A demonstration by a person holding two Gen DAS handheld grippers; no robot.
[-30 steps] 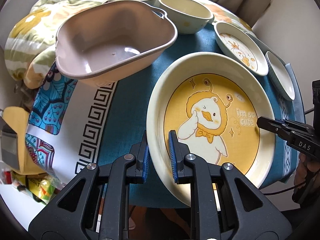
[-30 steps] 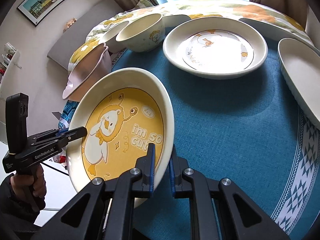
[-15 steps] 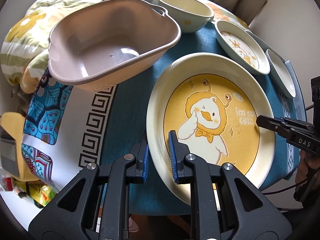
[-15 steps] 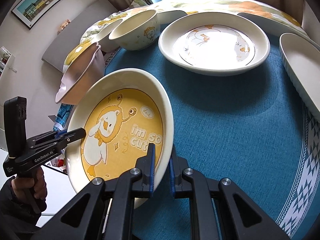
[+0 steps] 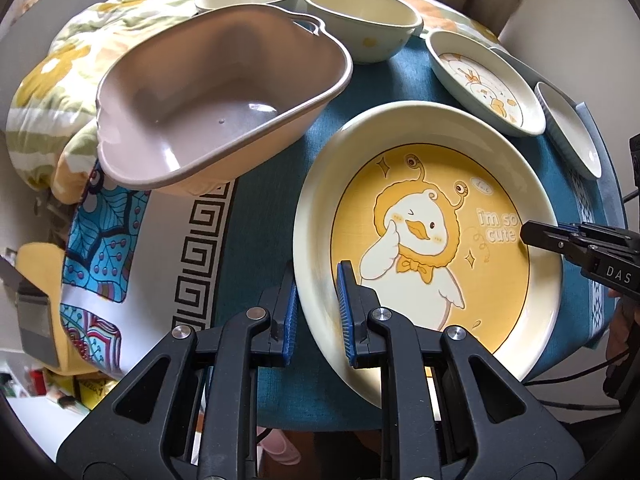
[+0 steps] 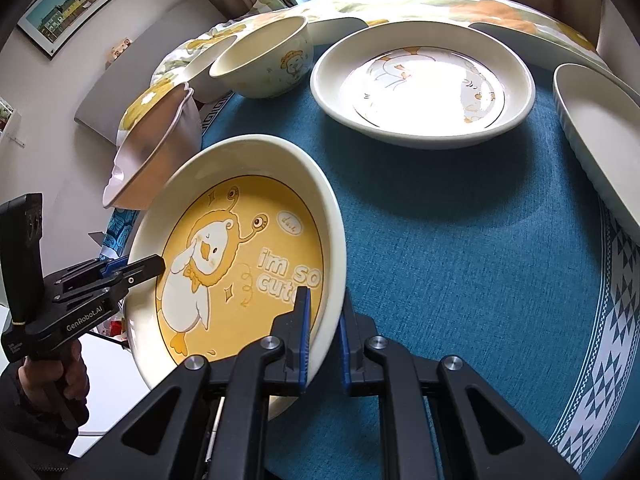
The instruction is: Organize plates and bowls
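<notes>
Teal tablecloth [image 6: 460, 240] below, both my grippers, left [image 5: 316, 312] and right [image 6: 324, 332], clamp opposite rims of the yellow duck plate [image 5: 432, 240], so I should keep it level and carry it to the white duck plate [image 6: 420, 80] beyond it.

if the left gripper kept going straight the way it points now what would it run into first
The left gripper is already clamped on the yellow duck plate. Pushed straight on, it would probably meet the blue tablecloth just beyond the rim, though depth is unclear.
</notes>
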